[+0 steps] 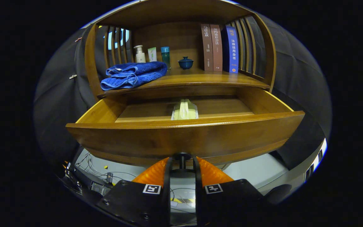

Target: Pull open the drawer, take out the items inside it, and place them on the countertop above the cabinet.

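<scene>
The drawer front (184, 138) hides the near end of the pale packet (184, 110) beyond the gripper (181, 165), whose fingers clamp the knob (181, 156)

Open room inside the pulled-out drawer (184, 132) either side of the pale packet (185, 111), perhaps tissues; countertop (200, 78) crowded by blue towel (134, 75), bottles (140, 54), lidded cup (185, 63), books (219, 47).

Brown wooden drawer (184, 138), pale yellow packet (185, 111), blue towel (133, 75)
</scene>
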Demonstrator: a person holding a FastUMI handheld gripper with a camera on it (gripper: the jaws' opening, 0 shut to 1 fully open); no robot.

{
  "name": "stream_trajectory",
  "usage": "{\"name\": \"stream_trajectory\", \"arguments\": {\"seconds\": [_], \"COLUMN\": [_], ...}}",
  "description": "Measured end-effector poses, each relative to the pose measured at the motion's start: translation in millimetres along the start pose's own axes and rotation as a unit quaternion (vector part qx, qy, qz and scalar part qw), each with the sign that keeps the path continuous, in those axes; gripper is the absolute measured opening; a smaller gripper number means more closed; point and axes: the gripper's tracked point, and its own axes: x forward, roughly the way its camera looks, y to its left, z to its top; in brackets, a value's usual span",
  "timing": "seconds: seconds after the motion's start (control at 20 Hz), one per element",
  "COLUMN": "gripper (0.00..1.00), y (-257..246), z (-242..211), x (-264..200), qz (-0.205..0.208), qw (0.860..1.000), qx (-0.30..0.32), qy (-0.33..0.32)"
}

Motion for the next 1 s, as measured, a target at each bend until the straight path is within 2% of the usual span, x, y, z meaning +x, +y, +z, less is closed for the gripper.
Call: {"name": "stream_trajectory", "arguments": {"seconds": [0.65,0.75,0.9,1.0], "gripper": [0.36,0.40,0.52,0.83], "y": [-1.8,-0.9,0.6,-2.5], "z": [-30.2,-32.1,-26.9,-10.8], "x": [-27.4,-27.4,-37.0,-54.1], "qz": [0.005,0.008,0.023,0.021], "qw": [1.000,1.000,0.999,0.999], "qx": [0.003,0.006,0.030,0.029], "qy": [0.024,0.025,0.022,0.005]}}
